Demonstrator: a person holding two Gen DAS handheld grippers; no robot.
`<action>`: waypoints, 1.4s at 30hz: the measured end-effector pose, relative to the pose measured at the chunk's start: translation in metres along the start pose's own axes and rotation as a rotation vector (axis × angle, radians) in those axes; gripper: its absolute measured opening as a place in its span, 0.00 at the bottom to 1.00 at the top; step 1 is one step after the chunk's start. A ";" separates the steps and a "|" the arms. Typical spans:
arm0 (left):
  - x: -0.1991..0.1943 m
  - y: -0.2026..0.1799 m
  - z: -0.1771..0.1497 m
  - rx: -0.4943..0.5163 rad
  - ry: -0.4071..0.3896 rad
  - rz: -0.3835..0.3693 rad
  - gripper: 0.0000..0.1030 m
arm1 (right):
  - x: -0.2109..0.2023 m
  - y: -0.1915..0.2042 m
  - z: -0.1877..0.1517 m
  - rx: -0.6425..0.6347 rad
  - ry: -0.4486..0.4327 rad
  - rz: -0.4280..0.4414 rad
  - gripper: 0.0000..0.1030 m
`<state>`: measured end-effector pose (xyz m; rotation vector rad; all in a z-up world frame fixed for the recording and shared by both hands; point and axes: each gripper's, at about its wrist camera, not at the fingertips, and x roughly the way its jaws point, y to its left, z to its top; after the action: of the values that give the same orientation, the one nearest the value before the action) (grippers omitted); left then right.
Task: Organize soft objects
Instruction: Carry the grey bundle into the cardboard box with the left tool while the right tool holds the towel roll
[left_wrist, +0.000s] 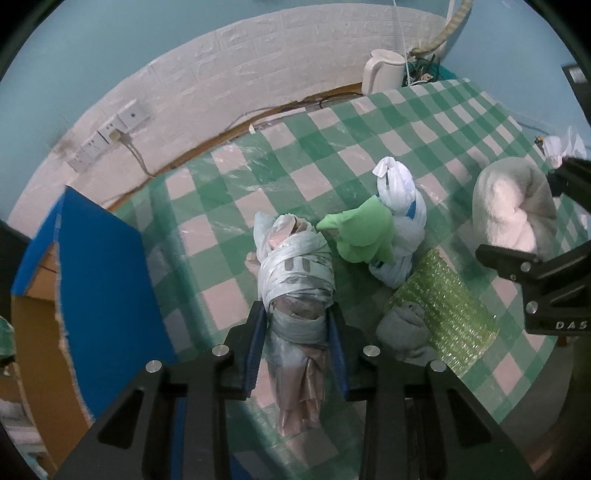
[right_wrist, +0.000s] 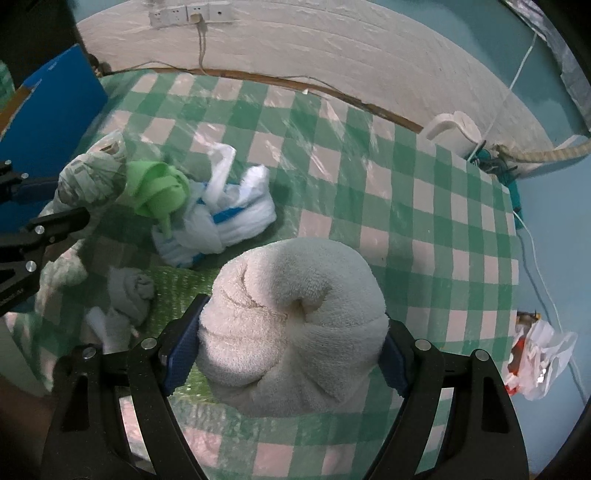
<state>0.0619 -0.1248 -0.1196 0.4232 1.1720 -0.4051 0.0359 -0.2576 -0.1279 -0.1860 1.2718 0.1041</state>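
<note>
Both grippers are loaded right now. Left gripper (left_wrist: 297, 325) is pinching the grey wrapped bundle (left_wrist: 295, 273) at its narrow waist, blue pads (left_wrist: 255, 347) pressing in from both sides; bundle is sitting dead centre of the left view, tail hanging toward 6 o'clock. Right gripper (right_wrist: 291, 354) is clamping the rolled white towel (right_wrist: 291, 306), jaws standing wide because the roll is fat, pads digging into its flanks. Towel is filling the middle of the right view, lower half.

Still lying on the checked tablecloth (left_wrist: 332, 140):
- green cloth (left_wrist: 360, 232), at about 1 o'clock from the grey bundle, leaning on the white and blue bundle (left_wrist: 400, 221)
- grey sock ball (left_wrist: 404, 328), at 3 o'clock from the left jaws, resting on the green sparkly mat (left_wrist: 443, 310)
- a smaller white piece near the sock in the right view, too blurred to name

Blue box (left_wrist: 99, 266) is standing at 9 o'clock in the left view, flap up; probably the drop-off, though its inside is not showing, so I can't say what's already in it.

Progress read: early-to-mid. Two items are gripped, none visibly stowed, at least three are waiting on the table.
</note>
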 end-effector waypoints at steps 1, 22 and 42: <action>-0.002 0.000 -0.001 0.007 -0.004 0.009 0.32 | -0.002 0.001 0.000 -0.002 -0.003 0.002 0.79; -0.067 0.018 -0.026 -0.028 -0.073 0.038 0.32 | -0.064 0.026 0.015 -0.054 -0.113 0.035 0.79; -0.103 0.055 -0.057 -0.064 -0.124 0.110 0.32 | -0.101 0.081 0.037 -0.159 -0.177 0.089 0.79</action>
<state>0.0104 -0.0402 -0.0358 0.3997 1.0338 -0.2940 0.0262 -0.1684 -0.0272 -0.2515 1.0958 0.2932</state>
